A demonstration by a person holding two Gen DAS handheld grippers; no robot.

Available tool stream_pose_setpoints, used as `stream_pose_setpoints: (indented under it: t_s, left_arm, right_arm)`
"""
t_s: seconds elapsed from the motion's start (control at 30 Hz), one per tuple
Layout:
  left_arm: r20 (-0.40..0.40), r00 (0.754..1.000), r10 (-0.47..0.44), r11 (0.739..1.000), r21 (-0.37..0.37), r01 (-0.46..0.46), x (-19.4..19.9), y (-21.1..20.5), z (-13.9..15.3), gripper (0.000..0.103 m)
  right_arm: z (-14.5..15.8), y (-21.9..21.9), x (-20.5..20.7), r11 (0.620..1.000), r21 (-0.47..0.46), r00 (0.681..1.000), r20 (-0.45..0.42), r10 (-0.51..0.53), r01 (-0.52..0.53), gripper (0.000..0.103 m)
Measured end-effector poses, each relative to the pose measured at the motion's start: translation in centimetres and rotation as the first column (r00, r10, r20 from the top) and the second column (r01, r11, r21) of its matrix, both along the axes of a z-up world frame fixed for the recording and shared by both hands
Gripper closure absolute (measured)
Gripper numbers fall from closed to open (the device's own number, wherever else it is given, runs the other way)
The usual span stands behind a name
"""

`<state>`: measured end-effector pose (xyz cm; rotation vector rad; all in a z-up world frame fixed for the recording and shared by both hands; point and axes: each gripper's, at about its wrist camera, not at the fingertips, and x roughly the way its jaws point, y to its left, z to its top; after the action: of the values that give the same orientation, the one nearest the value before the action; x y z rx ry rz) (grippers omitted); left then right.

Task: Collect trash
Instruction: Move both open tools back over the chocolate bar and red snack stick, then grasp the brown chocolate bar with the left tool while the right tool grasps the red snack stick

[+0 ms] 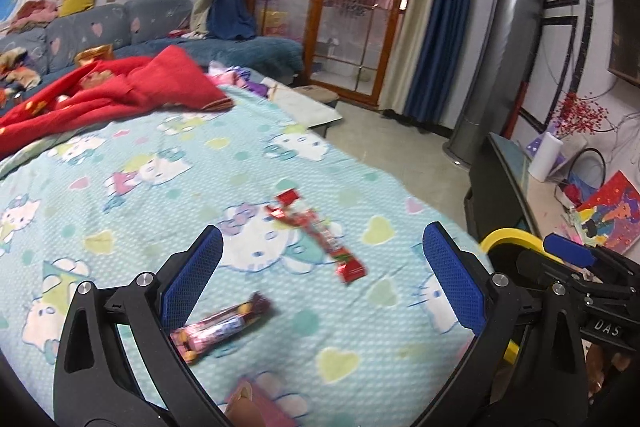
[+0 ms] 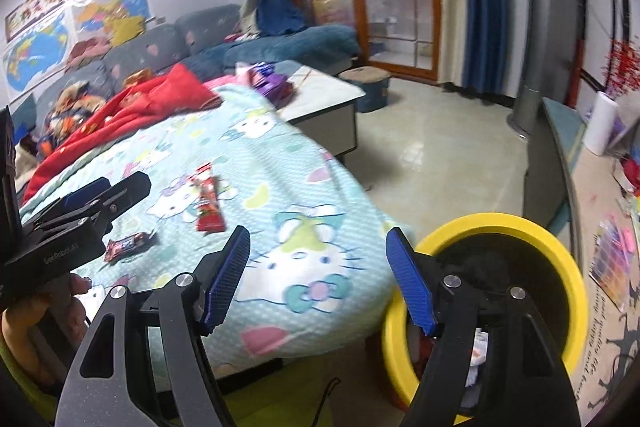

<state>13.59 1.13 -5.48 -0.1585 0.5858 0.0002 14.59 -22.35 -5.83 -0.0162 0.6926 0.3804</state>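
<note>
A red snack wrapper (image 1: 320, 235) lies on the light-blue cartoon-print cloth (image 1: 140, 187); it also shows in the right wrist view (image 2: 209, 205). A pink-and-dark candy wrapper (image 1: 224, 327) lies nearer, by my left finger; the right wrist view shows it too (image 2: 129, 246). My left gripper (image 1: 322, 279) is open and empty, hovering over both wrappers. My right gripper (image 2: 318, 279) is open and empty at the cloth's edge, next to the yellow-rimmed trash bin (image 2: 560, 239), whose rim also shows in the left wrist view (image 1: 508, 237).
A red blanket (image 1: 112, 91) lies at the far end of the cloth. A pink packet (image 1: 256, 403) sits at the near edge. A low table (image 2: 328, 95) with purple items, a sofa (image 1: 120, 27), a grey tower unit (image 1: 504, 47) and a cluttered side counter (image 2: 600, 227) surround the tiled floor.
</note>
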Motion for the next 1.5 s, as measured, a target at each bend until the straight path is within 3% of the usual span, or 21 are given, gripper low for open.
stream_pose_setpoints:
  t_s: [0.43, 0.77, 0.83, 0.97, 1.1, 1.33, 1.47, 1.5]
  left_arm:
    - [-0.141, 0.99, -0.001, 1.0, -0.023, -0.002, -0.9, 4.9, -2.6, 0.011]
    - [-0.259, 0.963, -0.074, 0.995, -0.082, 0.055, -0.3, 6.3, -4.7, 0.013]
    - [-0.285, 0.955, -0.081, 0.994, -0.096, 0.055, -0.1, 6.4, -5.2, 0.023]
    - [-0.297, 0.95, -0.091, 0.993, -0.1, 0.064, 0.0, 6.3, -5.5, 0.033]
    - [-0.306, 0.946, -0.104, 0.993, -0.087, 0.081, -0.1, 5.8, -5.6, 0.046]
    - [-0.312, 0.941, -0.129, 0.991, -0.069, 0.113, -0.1, 4.9, -5.7, 0.07]
    - [-0.31, 0.94, -0.145, 0.989, -0.066, 0.131, -0.1, 4.6, -5.7, 0.076]
    - [-0.309, 0.939, -0.151, 0.988, -0.069, 0.136, -0.1, 4.5, -5.7, 0.084]
  right_arm:
    - [-2.1, 6.5, 4.0, 0.989, -0.012, 0.982, -0.122, 0.146, -0.149, 0.036]
    - [-4.0, 9.9, 7.1, 0.973, 0.037, 0.945, -0.235, 0.229, -0.227, 0.052]
    - [-4.4, 10.6, 7.5, 0.971, 0.036, 0.939, -0.25, 0.237, -0.235, 0.055]
    - [-5.4, 11.4, 8.0, 0.971, 0.04, 0.931, -0.276, 0.239, -0.237, 0.06]
    - [-6.3, 11.6, 7.9, 0.974, 0.017, 0.936, -0.273, 0.22, -0.224, 0.075]
    - [-6.3, 10.1, 7.2, 0.981, 0.034, 0.947, -0.258, 0.192, -0.19, 0.081]
    - [-5.9, 8.9, 6.6, 0.985, 0.029, 0.956, -0.239, 0.171, -0.169, 0.083]
    - [-5.8, 8.4, 6.5, 0.987, 0.028, 0.959, -0.231, 0.162, -0.16, 0.083]
